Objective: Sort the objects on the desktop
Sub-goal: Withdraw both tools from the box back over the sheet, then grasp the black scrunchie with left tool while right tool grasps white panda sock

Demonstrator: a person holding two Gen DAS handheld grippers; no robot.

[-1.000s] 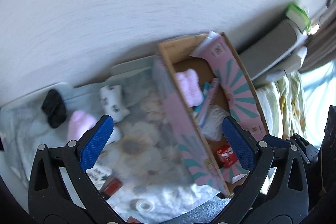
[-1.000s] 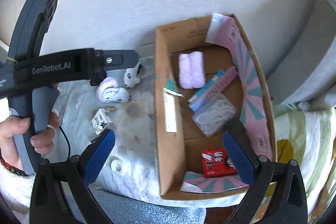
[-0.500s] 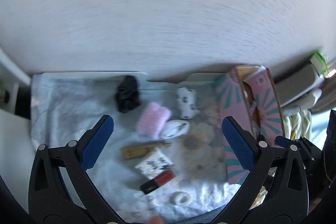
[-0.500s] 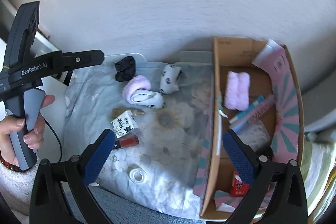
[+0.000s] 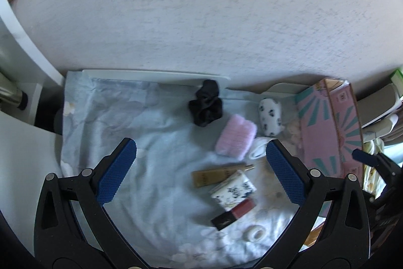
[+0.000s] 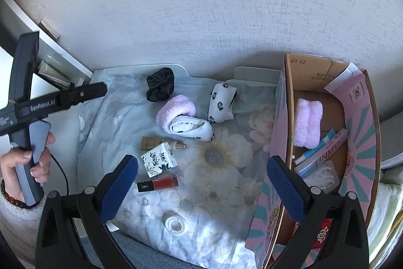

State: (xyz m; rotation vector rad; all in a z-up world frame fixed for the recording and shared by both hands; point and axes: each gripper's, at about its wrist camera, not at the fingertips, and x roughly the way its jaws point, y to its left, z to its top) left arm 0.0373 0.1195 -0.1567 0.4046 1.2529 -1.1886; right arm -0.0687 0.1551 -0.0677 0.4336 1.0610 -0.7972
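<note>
On the floral cloth lie a black scrunchie (image 6: 160, 84), a pink fluffy band (image 6: 176, 109), two white patterned socks (image 6: 223, 102), a gold tube (image 6: 161, 143), a small patterned box (image 6: 159, 160), a red lip gloss (image 6: 158, 185) and a tape roll (image 6: 175, 224). The pink cardboard box (image 6: 277, 122) at right holds another pink band (image 6: 307, 122), tubes and a clear pack. My left gripper (image 5: 201, 173) hangs open above the cloth, with the scrunchie (image 5: 206, 103) and gold tube (image 5: 216, 174) ahead. My right gripper (image 6: 201, 183) is open over the cloth beside the box wall.
A white wall rises behind the desk. White shelving (image 5: 22, 97) stands at the left edge. A hand (image 6: 30, 163) holds the left gripper's handle at the left of the right wrist view. Grey items and yellow fabric (image 5: 377, 143) lie beyond the box.
Both views have swung left, away from the box interior toward the loose items on the cloth. Both grippers stayed open and empty.
</note>
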